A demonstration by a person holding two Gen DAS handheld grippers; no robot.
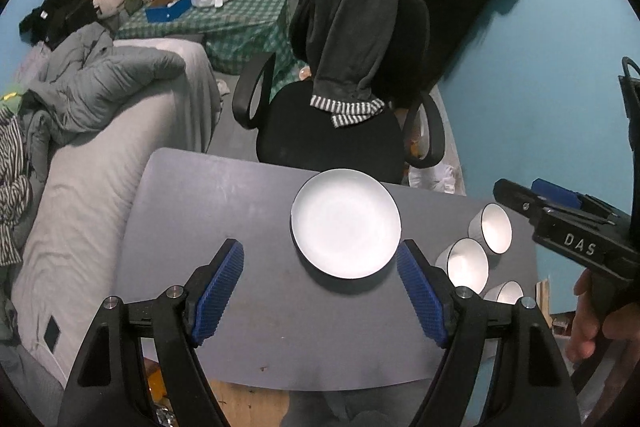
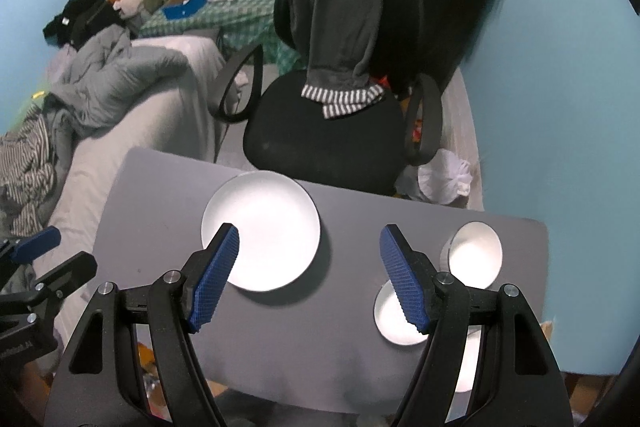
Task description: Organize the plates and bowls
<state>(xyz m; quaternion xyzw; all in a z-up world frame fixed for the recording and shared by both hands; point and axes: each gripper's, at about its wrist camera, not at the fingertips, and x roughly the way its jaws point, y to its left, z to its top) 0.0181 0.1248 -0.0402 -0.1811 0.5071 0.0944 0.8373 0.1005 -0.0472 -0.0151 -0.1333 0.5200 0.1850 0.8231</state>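
Observation:
A white plate (image 1: 346,223) (image 2: 262,230) with a dark rim lies near the far edge of the grey table (image 1: 224,211) (image 2: 160,211). Three white bowls stand in a row on the table's right side: the far one (image 1: 494,227) (image 2: 476,254), the middle one (image 1: 466,263) (image 2: 392,319) and the near one (image 1: 508,293) (image 2: 466,367), mostly hidden behind a finger. My left gripper (image 1: 320,291) hovers open above the table, nothing between its blue pads. My right gripper (image 2: 310,275) is open too and holds nothing; its body (image 1: 568,227) shows at the right in the left wrist view.
A black office chair (image 1: 336,131) (image 2: 328,131) draped with a grey garment stands just beyond the table. A bed (image 1: 100,167) (image 2: 132,107) with heaped clothes runs along the left. The blue wall (image 1: 540,87) (image 2: 560,107) borders the right side.

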